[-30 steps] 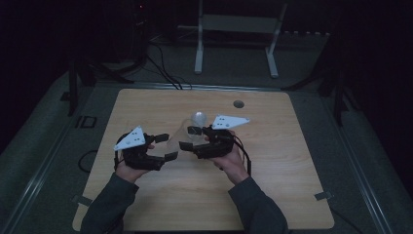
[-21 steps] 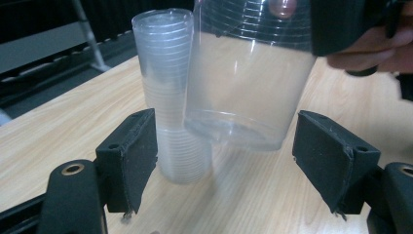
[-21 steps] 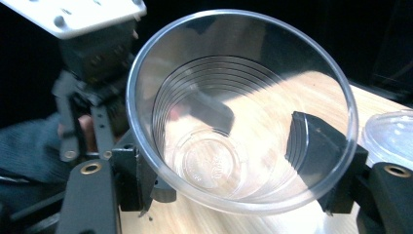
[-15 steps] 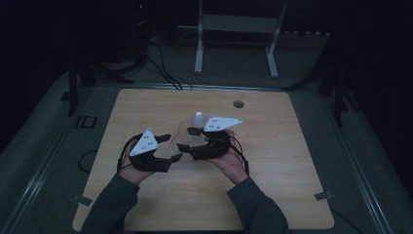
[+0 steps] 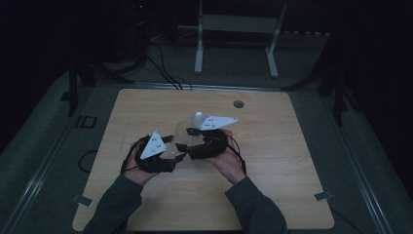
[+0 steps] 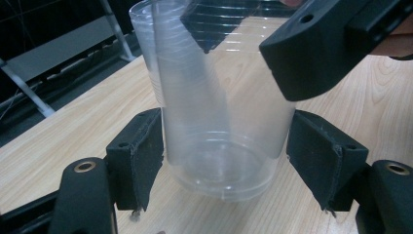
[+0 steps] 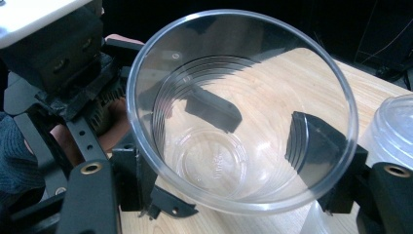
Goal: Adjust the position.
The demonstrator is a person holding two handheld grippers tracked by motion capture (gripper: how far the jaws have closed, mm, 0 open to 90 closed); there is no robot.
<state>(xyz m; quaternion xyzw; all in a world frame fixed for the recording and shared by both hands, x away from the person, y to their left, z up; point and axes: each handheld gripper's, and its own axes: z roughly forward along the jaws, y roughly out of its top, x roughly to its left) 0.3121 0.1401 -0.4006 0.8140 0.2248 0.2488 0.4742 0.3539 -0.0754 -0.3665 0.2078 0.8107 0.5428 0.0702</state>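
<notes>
High view has both hands meeting over the pale wooden counter (image 5: 272, 146), the clear plastic cup (image 5: 182, 132) faint between them. Left gripper view shows what that hides: the left hand-held gripper (image 6: 224, 161) has just been closing, its pads flanking the cup's (image 6: 219, 122) base, seemingly just short of touching. Right gripper view shows the right hand-held gripper (image 7: 229, 161) clasping the cup (image 7: 238, 112) near its rim, a second clear cup (image 7: 392, 129) beside it.

A light wooden table (image 5: 272, 190) with a round grommet hole (image 5: 238, 104) near its far edge.
</notes>
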